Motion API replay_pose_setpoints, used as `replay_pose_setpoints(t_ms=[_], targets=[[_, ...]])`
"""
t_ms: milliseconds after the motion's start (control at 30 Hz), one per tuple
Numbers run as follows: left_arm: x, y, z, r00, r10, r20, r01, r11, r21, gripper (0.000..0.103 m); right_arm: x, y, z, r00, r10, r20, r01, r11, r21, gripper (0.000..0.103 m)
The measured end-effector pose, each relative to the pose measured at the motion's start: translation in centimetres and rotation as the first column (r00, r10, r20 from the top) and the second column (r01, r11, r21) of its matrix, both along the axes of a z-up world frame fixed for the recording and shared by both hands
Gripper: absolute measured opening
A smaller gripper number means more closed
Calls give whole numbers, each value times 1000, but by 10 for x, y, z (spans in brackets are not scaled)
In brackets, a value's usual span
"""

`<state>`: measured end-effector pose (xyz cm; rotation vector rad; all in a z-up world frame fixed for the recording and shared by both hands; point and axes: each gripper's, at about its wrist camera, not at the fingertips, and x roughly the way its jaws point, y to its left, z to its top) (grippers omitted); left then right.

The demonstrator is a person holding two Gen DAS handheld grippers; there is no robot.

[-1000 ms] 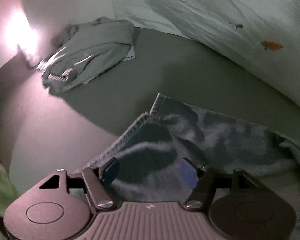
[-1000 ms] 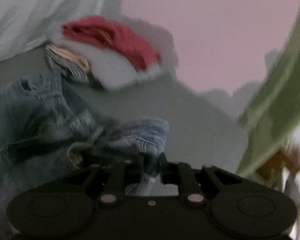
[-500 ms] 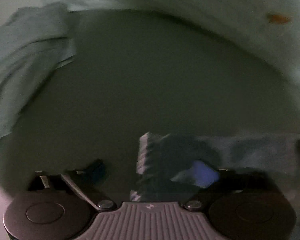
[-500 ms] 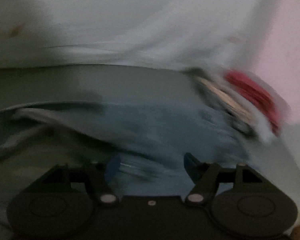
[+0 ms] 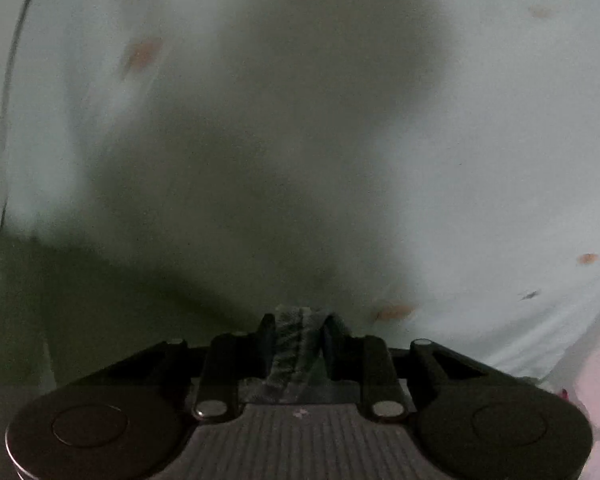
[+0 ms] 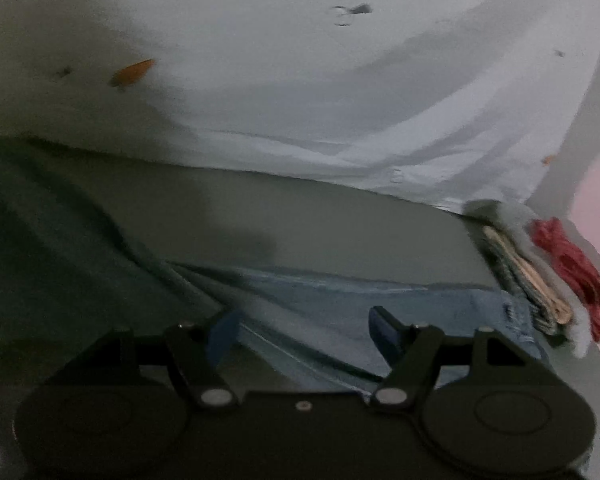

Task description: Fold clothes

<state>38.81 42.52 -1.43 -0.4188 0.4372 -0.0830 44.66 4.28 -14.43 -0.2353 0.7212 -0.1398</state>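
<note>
Home bedroom, carrot-print bedding (image 6: 300,80), clothes pile (image 6: 540,280)

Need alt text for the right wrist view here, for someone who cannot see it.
The right gripper hangs open above light blue jeans spread on a grey surface, nothing between its blue pads. A white sheet with small carrot prints fills the background; a stack of folded clothes with a red garment sits at right.

Both wrist cams look forward over their own fingers. Left one's right up against the carrot-print sheet (image 5: 480,140); right one sits further back, same sheet (image 6: 340,92) behind.
</note>
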Motion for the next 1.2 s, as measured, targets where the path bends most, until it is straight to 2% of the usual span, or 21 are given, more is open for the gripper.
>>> replay_pose_setpoints(t_ms=[33,100,167,200,233,300,367,433,500,567,600,700,800,867,933,1033,1067,1100,1133,1200], targets=[[-10,-2,16,999,-23,45,21,999,40,25,1,-4,2,1000,-17,3,17,1000,7,73],[-37,-8,21,996,-61,68,51,989,137,26,3,-14,2,999,-44,1,44,998,36,73],[-52,-5,-12,997,-3,-74,17,981,194,26,9,-23,-6,998,-61,-20,62,996,61,73],[-59,-3,-30,989,31,-145,2,975,223,27,12,-28,-11,997,-70,-32,72,995,73,73],[-66,-1,-47,974,67,-215,-10,967,254,27,14,-32,-16,996,-75,-49,79,993,86,73],[-81,3,-81,927,142,-347,-27,948,316,28,13,-37,-23,995,-64,-77,73,991,113,73],[-91,24,-107,864,232,-446,-137,963,234,28,15,-37,-29,995,-42,-96,54,991,126,73],[-99,40,-114,840,285,-461,-244,959,147,36,17,-37,-32,994,-23,-106,36,993,115,73],[-99,46,-111,850,302,-431,-284,953,105,54,20,-37,-34,994,-9,-108,20,994,107,73],[-79,43,-109,866,301,-400,-271,954,131,67,26,-37,-36,994,1,-109,11,994,105,75],[-64,39,-109,874,289,-392,-248,957,152,74,30,-38,-39,993,5,-114,7,994,105,75],[2,21,-116,895,219,-388,-157,970,185,87,45,-41,-47,991,28,-128,-18,997,79,76],[68,14,-131,898,140,-418,-54,976,211,92,63,-33,-59,985,96,-143,-104,993,-47,81],[102,7,-149,888,76,-453,28,976,218,92,76,-25,-72,971,171,-169,-200,965,-169,81],[136,0,-166,873,12,-488,111,969,221,92,88,-24,-80,942,274,-192,-312,927,-207,81],[172,-13,-189,836,-127,-534,259,949,181,96,105,-30,-81,889,405,-215,-438,887,-144,85],[178,-17,-194,820,-171,-546,305,938,164,103,111,-32,-83,867,444,-227,-475,873,-108,85],[178,-24,-196,834,-172,-525,320,925,206,103,118,-34,-84,847,474,-241,-503,861,-73,85],[178,-30,-197,835,-169,-523,331,915,232,102,124,-36,-87,829,499,-252,-525,850,-42,87],[170,-35,-197,870,-99,-484,264,921,286,97,136,-40,-88,821,525,-224,-535,844,20,90]])
